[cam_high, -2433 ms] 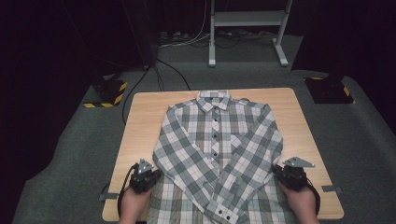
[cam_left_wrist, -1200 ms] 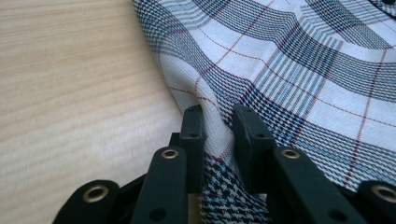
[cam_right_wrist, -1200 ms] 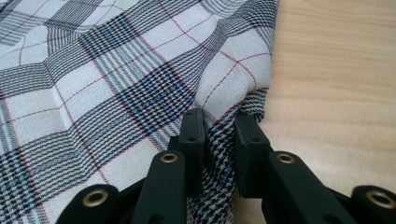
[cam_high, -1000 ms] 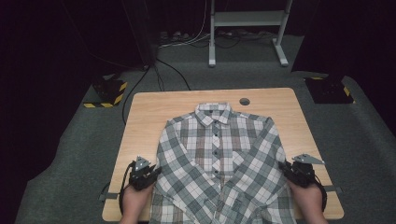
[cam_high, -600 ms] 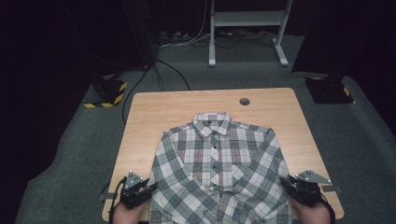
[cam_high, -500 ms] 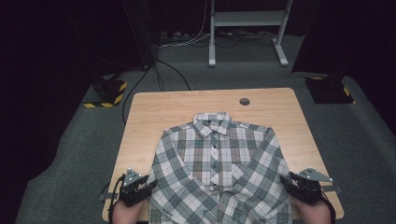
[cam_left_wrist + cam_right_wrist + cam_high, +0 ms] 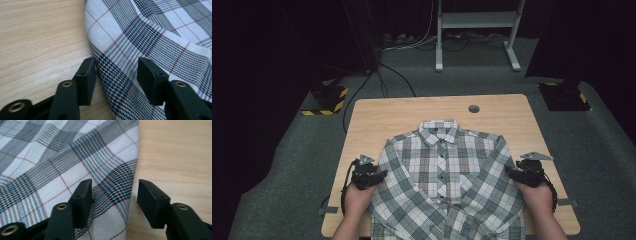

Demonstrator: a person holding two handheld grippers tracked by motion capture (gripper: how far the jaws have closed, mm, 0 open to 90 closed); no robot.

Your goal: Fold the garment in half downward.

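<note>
Both grippers, left gripper [image 7: 373, 173] and right gripper [image 7: 518, 172], have just been opening their jaws, releasing the plaid shirt's [image 7: 447, 185] side edges onto the tabletop [image 7: 377, 112]; next likely regrasp for folding.

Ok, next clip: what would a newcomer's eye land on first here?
First the grey, white and black plaid button-up shirt, spread face up with its collar pointing away from the person, covering the near half of the light wooden table. Next, the two black grippers: the left gripper at the shirt's left edge and the right gripper at its right edge, each with jaws that have just been opening, apart, with the edge of the cloth lying loose between them.
</note>
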